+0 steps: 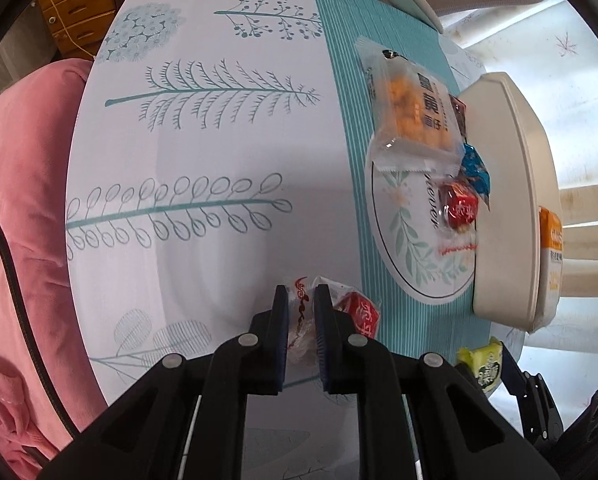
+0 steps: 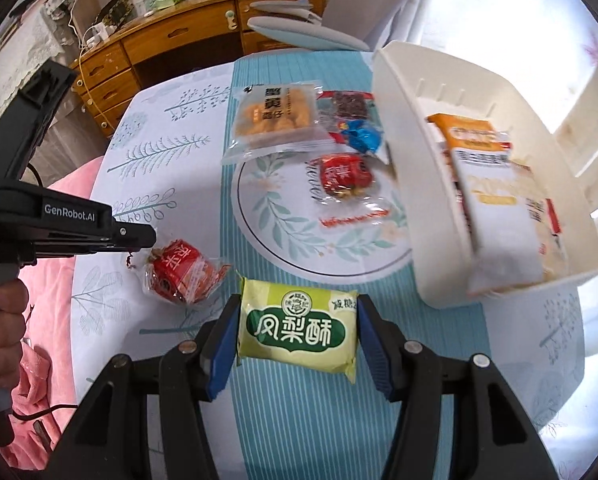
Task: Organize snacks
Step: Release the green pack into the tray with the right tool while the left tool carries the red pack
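Observation:
My left gripper (image 1: 301, 300) is shut on the clear wrapper end of a red candy (image 1: 359, 314); the same candy (image 2: 183, 274) hangs from it in the right wrist view, low over the tablecloth. My right gripper (image 2: 297, 312) is shut on a yellow-green pineapple cake packet (image 2: 299, 330), also visible in the left wrist view (image 1: 485, 364). A white box (image 2: 411, 184) stands at the right with an orange-and-white packet (image 2: 495, 200) inside. On the cloth lie a clear packet of orange snacks (image 2: 277, 120), a dark red snack (image 2: 349, 106), a blue candy (image 2: 365, 138) and another red candy (image 2: 345, 176).
The round table has a floral cloth (image 1: 203, 160) with a teal striped band (image 2: 299, 408). A pink cushion (image 1: 23, 200) lies off its left edge. A wooden desk (image 2: 171, 44) stands behind. The white box also shows in the left wrist view (image 1: 503, 200).

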`<state>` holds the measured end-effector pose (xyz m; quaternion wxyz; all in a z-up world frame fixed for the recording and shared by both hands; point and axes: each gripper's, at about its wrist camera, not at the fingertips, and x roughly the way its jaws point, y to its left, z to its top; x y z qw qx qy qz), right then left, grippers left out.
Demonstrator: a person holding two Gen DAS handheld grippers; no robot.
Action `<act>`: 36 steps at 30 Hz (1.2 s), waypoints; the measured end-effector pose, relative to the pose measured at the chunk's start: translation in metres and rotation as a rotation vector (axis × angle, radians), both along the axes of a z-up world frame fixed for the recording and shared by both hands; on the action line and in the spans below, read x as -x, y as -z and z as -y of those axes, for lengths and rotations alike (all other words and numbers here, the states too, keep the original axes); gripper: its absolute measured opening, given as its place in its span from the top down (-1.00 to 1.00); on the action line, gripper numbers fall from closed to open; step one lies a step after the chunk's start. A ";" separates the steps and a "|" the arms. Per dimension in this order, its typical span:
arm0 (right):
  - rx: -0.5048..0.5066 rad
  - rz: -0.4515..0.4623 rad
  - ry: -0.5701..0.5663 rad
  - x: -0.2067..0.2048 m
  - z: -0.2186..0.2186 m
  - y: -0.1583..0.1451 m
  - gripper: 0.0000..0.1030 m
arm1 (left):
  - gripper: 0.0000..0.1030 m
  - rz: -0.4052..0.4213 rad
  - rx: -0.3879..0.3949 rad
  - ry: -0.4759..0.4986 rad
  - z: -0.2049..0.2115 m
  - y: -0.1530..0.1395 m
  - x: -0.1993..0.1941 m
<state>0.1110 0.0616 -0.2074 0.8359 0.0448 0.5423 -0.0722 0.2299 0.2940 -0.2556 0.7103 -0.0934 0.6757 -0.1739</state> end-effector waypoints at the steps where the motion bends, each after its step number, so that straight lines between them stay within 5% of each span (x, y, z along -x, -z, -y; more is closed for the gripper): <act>1: 0.004 0.003 0.006 0.002 0.001 -0.002 -0.09 | 0.80 -0.002 0.001 0.001 0.004 0.001 0.000; 11: 0.016 0.043 0.055 0.020 0.025 -0.023 -0.09 | 0.70 -0.008 -0.027 -0.025 0.012 0.006 0.001; 24: -0.018 0.045 -0.015 0.014 0.062 -0.033 -0.09 | -0.22 -0.033 -0.058 -0.141 0.020 0.008 0.012; 31: -0.021 0.048 -0.091 0.007 0.078 -0.043 -0.09 | -0.51 -0.094 -0.132 -0.164 0.039 0.018 0.017; 36: -0.017 0.064 -0.160 0.000 0.088 -0.053 -0.09 | -0.52 -0.112 -0.218 -0.189 0.051 0.028 0.025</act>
